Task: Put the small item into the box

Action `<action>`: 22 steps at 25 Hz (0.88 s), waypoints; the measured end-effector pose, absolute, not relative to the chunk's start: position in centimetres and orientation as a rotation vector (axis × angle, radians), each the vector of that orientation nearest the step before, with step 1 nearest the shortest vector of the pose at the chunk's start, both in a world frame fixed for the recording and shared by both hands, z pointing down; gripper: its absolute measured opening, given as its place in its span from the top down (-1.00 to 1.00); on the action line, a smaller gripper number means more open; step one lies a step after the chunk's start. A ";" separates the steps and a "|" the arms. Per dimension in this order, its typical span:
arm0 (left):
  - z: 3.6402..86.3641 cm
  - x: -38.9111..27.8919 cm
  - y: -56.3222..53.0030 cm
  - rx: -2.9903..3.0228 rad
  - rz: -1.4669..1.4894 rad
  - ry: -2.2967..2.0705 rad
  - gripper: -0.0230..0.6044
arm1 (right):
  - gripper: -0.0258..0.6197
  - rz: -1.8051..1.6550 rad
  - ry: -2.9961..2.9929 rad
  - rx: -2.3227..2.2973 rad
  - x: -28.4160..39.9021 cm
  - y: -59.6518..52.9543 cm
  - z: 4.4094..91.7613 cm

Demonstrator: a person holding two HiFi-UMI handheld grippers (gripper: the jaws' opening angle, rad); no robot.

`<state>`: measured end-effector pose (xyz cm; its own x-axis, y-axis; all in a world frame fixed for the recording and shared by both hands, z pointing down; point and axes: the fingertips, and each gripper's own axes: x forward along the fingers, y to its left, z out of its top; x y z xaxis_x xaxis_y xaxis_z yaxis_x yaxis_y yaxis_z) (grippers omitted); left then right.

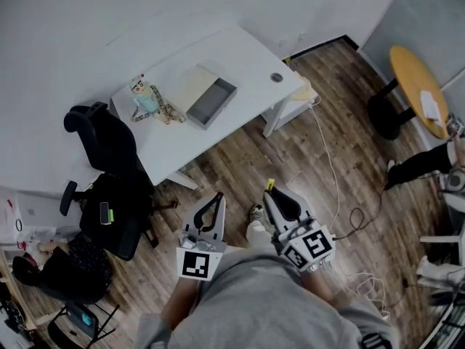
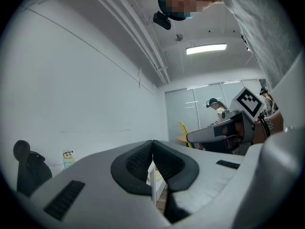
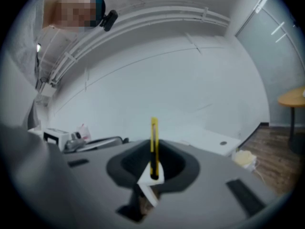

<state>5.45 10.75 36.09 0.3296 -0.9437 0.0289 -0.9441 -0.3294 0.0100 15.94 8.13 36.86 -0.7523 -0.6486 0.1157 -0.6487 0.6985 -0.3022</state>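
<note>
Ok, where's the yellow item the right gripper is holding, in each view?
Head view: yellow item lower centre, at the right gripper's tip.
Left gripper view: right of centre, small.
Right gripper view: centre, upright between the jaws.
Shared landmark: the right gripper holding it.

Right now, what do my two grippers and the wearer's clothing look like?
Both the left gripper and the right gripper are light grey shells, with black textured pads lining the jaws. Each carries a white cube printed with black square markers: left cube, right cube. The person wears a grey top.
</note>
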 end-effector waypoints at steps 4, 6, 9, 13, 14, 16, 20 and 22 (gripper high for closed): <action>35.8 7.4 8.2 2.532 0.044 -1.840 0.82 | 0.70 0.514 -2.917 1.049 17.5 5.5 36.8; 35.8 8.2 7.1 2.519 0.036 -1.866 0.82 | 0.70 0.510 -2.926 1.019 18.2 4.2 36.9; 36.0 9.3 5.7 2.492 0.029 -1.905 0.82 | 0.70 0.503 -2.940 0.980 19.3 2.6 37.0; 36.0 10.5 4.0 2.460 0.024 -1.959 0.82 | 0.70 0.494 -2.954 0.931 20.7 0.2 37.1; 36.0 10.7 3.7 2.451 0.019 -1.969 0.82 | 0.70 0.494 -2.955 0.922 20.9 -0.3 37.2; 36.2 11.0 3.4 2.436 0.023 -1.979 0.82 | 0.70 0.501 -2.956 0.909 21.2 -0.9 37.4; 36.4 11.4 2.7 2.415 0.047 -1.993 0.82 | 0.70 0.529 -2.964 0.891 21.5 -1.6 37.6; 36.3 11.4 2.2 2.411 0.050 -2.001 0.82 | 0.70 0.543 -2.965 0.879 21.5 -1.9 37.7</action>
